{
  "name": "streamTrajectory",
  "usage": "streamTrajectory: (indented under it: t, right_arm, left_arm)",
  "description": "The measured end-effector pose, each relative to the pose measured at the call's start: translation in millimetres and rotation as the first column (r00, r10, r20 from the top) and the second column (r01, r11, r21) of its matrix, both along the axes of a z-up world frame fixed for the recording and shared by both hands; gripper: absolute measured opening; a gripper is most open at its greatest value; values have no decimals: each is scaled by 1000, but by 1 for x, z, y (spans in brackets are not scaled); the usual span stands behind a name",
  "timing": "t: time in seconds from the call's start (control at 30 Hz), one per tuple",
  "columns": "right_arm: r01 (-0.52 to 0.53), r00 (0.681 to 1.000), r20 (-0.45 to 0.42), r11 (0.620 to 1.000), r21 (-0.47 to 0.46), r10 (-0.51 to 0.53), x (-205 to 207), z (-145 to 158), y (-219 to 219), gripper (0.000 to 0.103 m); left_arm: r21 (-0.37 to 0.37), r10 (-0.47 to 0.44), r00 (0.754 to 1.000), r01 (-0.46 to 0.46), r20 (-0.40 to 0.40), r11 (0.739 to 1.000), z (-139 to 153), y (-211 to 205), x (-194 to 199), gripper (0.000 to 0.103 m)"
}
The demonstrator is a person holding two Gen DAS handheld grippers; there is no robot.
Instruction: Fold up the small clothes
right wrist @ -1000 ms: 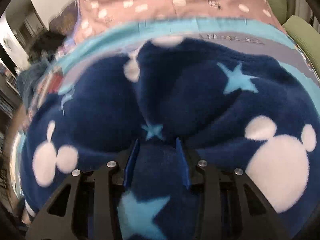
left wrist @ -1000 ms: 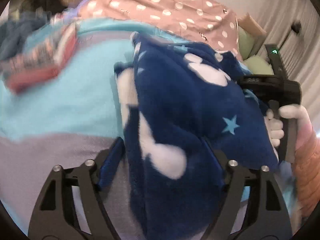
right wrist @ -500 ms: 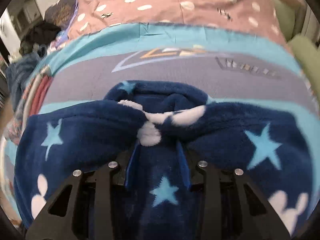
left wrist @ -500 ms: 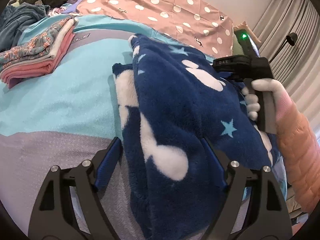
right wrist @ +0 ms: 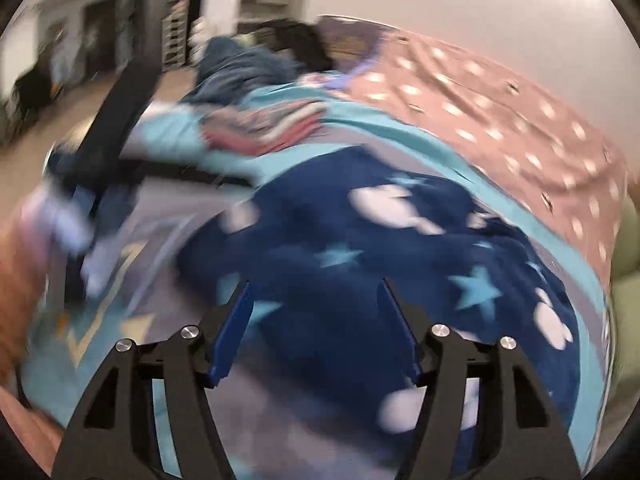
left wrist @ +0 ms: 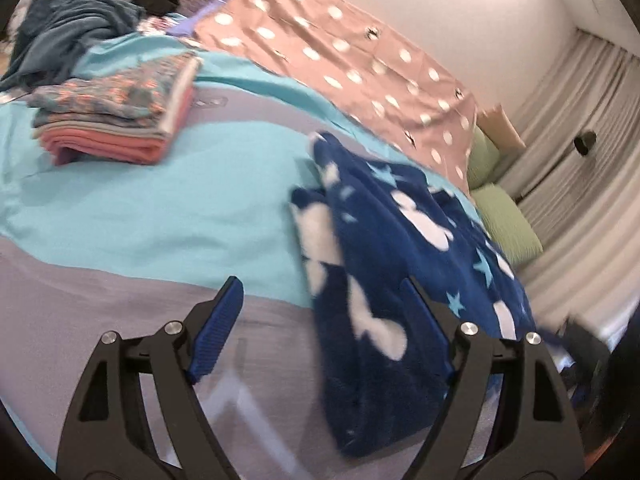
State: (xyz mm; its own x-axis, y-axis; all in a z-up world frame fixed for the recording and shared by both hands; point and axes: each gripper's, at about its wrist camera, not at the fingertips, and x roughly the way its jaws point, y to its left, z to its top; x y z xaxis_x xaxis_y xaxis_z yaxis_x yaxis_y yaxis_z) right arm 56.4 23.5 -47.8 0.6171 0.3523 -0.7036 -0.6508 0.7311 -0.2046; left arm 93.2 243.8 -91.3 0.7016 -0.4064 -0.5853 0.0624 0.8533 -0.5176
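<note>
Far left in the left wrist view we note a folded stack of floral, grey and coral-pink clothes (left wrist: 116, 120) on the turquoise-and-grey bedspread (left wrist: 152, 216), with a loose heap of dark teal fabric (left wrist: 68, 36) behind it.

Next over, the left gripper (left wrist: 320, 320) has its jaws spread wide with nothing pinched; the left blue pad hangs over bare grey spread, and the right pad lies against the near edge of the garment without pressing it.

The task item, a navy fleece garment with white mouse-head shapes and light blue stars (left wrist: 396, 264), lies on the bed right of the left gripper's midline, its long axis running from near-centre away towards the upper right, towards the green pillows (left wrist: 504, 224) (so the left hand must shift right to take an edge).

In the right wrist view the same navy fleece (right wrist: 380, 248) sits straight ahead of the right gripper (right wrist: 316, 320), whose jaws are opening, fleece seen between the pads but not clamped. We judge the right hand the nearer one.

Hard to make out: the right view is heavily smeared, fold state is unclear, the garment's far right edge is cut off, and the dark blur at lower right of the left view cannot be identified.
</note>
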Motion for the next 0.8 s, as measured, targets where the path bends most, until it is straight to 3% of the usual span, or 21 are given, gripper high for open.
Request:
streamTrajectory:
  t: [0.23, 0.4, 0.53, 0.7, 0.73, 0.77, 0.8]
  right_arm:
    - [-106, 994, -8, 978, -181, 106, -9, -39, 54, 66]
    - [-68, 993, 74, 951, -301, 95, -3, -55, 74, 66]
    - [-45, 991, 103, 951, -305, 80, 10, -60, 89, 69]
    - [-35, 989, 125, 958, -284, 74, 20, -64, 91, 70]
    - [-35, 989, 128, 960, -279, 73, 20, -63, 89, 69]
    - [-34, 989, 131, 961, -273, 72, 22, -63, 88, 65]
    - [-28, 989, 134, 963, -269, 66, 26, -63, 87, 62]
  left_arm:
    - [-41, -3, 1000, 2, -18, 999, -4, 15, -12, 82]
    - [-122, -126, 992, 122, -31, 985, -13, 2, 22, 83]
    - [-148, -203, 974, 188, -96, 971, -31, -16, 68, 83]
    - [-221, -238, 967, 214, -88, 951, -38, -21, 109, 83]
    - [-229, -240, 967, 215, -86, 949, -39, -21, 116, 82]
    - [-234, -235, 968, 209, -87, 949, -40, -22, 123, 74]
    - [-238, -232, 968, 205, -92, 949, -42, -22, 127, 59]
